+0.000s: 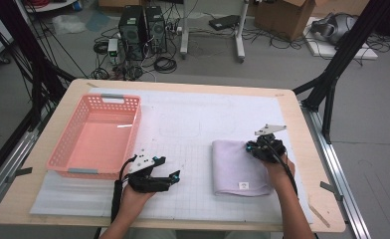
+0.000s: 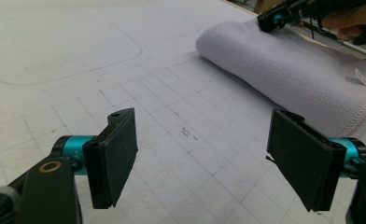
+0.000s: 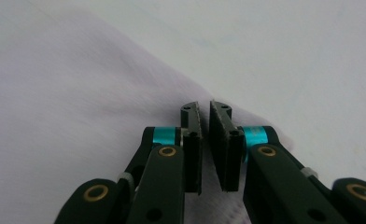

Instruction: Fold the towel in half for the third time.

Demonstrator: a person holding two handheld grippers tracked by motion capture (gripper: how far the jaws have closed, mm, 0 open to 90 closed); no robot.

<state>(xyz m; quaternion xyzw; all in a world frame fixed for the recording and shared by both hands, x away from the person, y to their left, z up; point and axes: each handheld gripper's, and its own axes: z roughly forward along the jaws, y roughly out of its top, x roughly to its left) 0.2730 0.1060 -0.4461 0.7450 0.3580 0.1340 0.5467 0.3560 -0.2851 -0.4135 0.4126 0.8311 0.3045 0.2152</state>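
**Right jaws pinch in on a folded towel**

A folded lilac towel lies at the lower right of centre in the high view, a soft, rounded-corner rectangle of nubbly terry with a stitched hem and a small white label near its lower edge. It rests on a white gridded mat that covers the pale wooden desk.

The right hand-held gripper sits at the towel's upper right corner. In the right gripper view its two flat black pads, matte and finely textured, stand almost together with only a thin slit between them, directly over the towel's fuzzy surface; whether cloth is caught in the slit cannot be told.

The left hand-held gripper is at the lower centre-left of the high view, above the bare mat. Its rectangular pads are wide apart, with nothing between them.

A salmon-pink plastic basket with latticed walls sits at the left, just above that gripper.
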